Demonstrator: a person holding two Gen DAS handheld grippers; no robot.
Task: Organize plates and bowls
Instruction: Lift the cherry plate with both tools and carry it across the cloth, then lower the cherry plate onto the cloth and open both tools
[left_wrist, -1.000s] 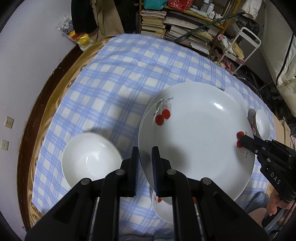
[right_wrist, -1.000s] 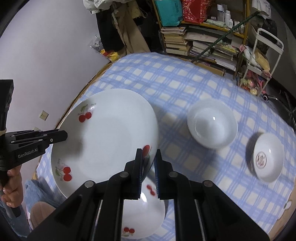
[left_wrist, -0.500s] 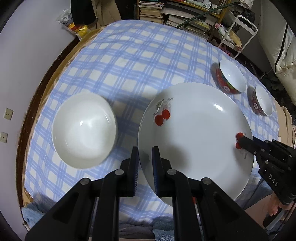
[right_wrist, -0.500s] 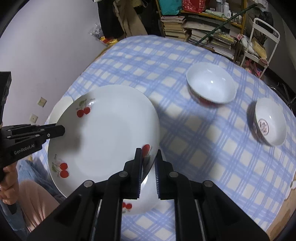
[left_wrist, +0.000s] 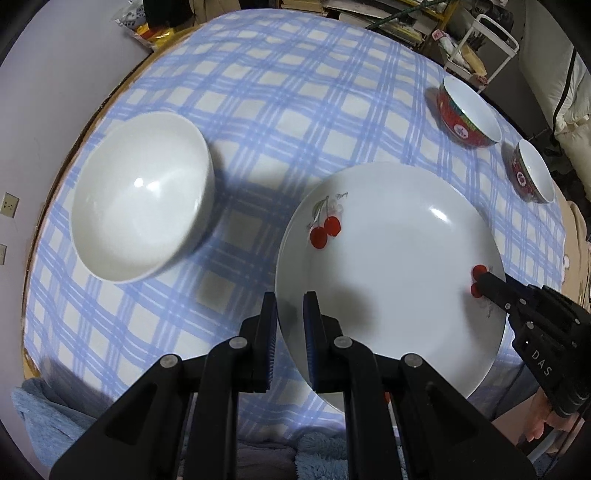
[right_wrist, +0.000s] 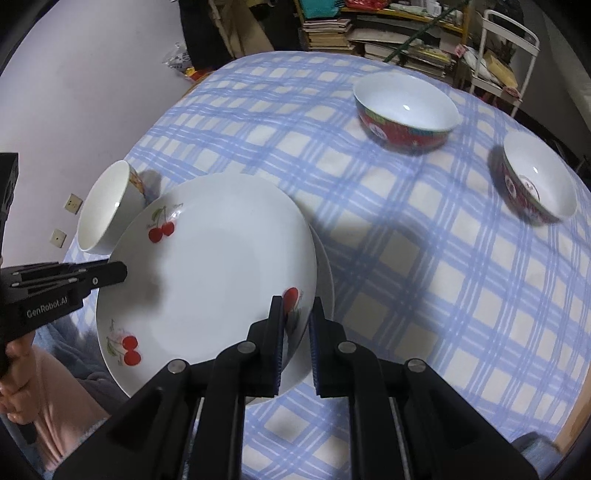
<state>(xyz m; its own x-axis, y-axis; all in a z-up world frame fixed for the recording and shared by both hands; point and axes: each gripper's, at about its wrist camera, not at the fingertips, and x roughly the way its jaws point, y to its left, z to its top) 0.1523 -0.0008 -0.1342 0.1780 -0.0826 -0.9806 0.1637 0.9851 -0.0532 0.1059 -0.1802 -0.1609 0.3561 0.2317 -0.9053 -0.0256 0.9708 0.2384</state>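
A large white plate with red cherries (left_wrist: 388, 269) (right_wrist: 210, 266) hangs low over the blue-checked table (left_wrist: 295, 110), near its front edge. My left gripper (left_wrist: 290, 310) is shut on its left rim, my right gripper (right_wrist: 297, 314) on the opposite rim. Each shows in the other view as a black tip at the plate's edge: the right gripper (left_wrist: 484, 280), the left gripper (right_wrist: 110, 273). The rim of a second plate (right_wrist: 327, 273) peeks out just beneath. A plain white bowl (left_wrist: 140, 210) (right_wrist: 107, 206) stands to the left.
Two red-sided bowls stand at the far right, a larger one (left_wrist: 467, 114) (right_wrist: 404, 110) and a smaller one (left_wrist: 532, 173) (right_wrist: 535, 181). Stacked books (right_wrist: 332, 29) and a white cart (right_wrist: 509, 55) stand behind the table. A person's hand (right_wrist: 14, 362) holds the left gripper.
Both grippers have come down toward the table with the cherry plate between them. The white bowl and the red bowls now look nearer, and the lower plate is almost covered.
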